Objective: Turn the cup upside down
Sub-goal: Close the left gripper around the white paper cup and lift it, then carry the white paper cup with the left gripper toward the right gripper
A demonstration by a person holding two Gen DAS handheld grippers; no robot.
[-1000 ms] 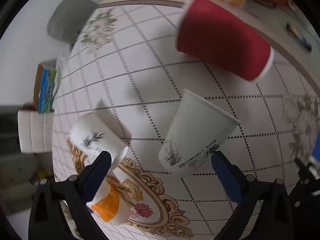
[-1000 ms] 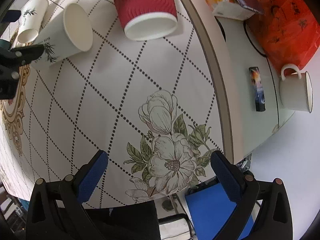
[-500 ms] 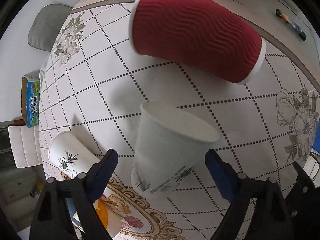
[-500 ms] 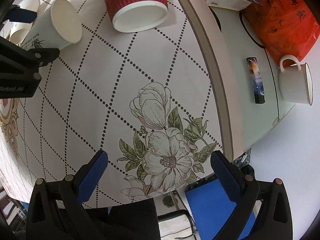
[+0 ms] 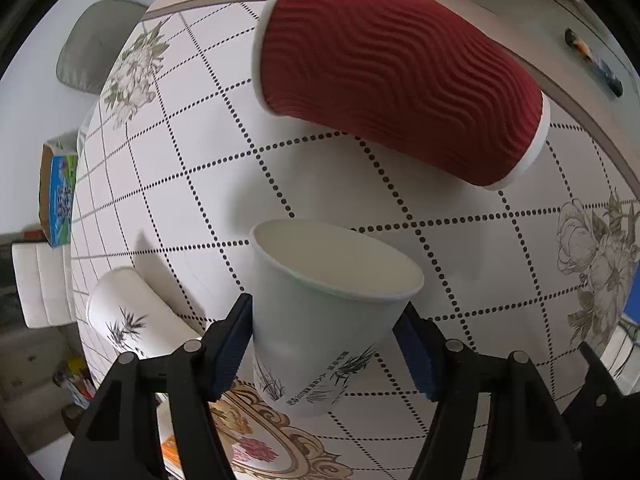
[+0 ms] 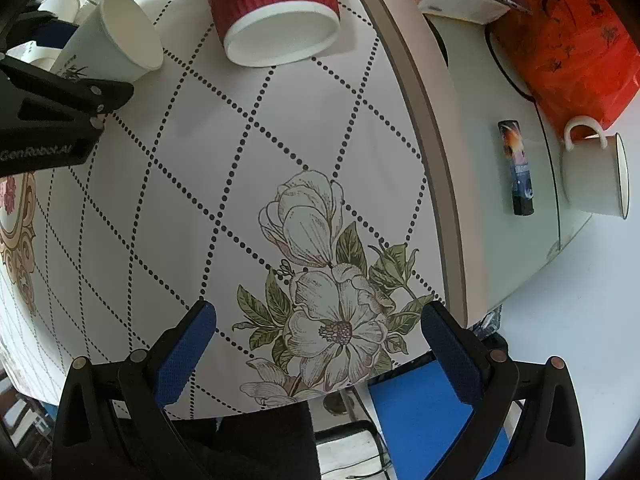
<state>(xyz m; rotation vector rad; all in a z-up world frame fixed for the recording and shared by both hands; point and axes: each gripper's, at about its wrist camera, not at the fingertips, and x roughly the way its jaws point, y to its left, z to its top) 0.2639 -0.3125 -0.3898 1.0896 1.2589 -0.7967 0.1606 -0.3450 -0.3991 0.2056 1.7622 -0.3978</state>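
left claw (image 5: 326, 344) grips the white cup (image 5: 324, 320), mouth up; flip not done. right claw (image 6: 320, 354) hangs released.

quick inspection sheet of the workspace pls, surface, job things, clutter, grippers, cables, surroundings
Surface: round table under a flower-print grid cloth.
Job's things: white bamboo-print cup, mouth up, between the left gripper's pads.
Clutter: red ripple cup upright; smaller white cup; enamel mug; dark stick; orange bag.
Grippers: left gripper closed on the cup; right gripper open, empty.
Cables: black cord near the bag.
Surroundings: grey chair; blue seat.
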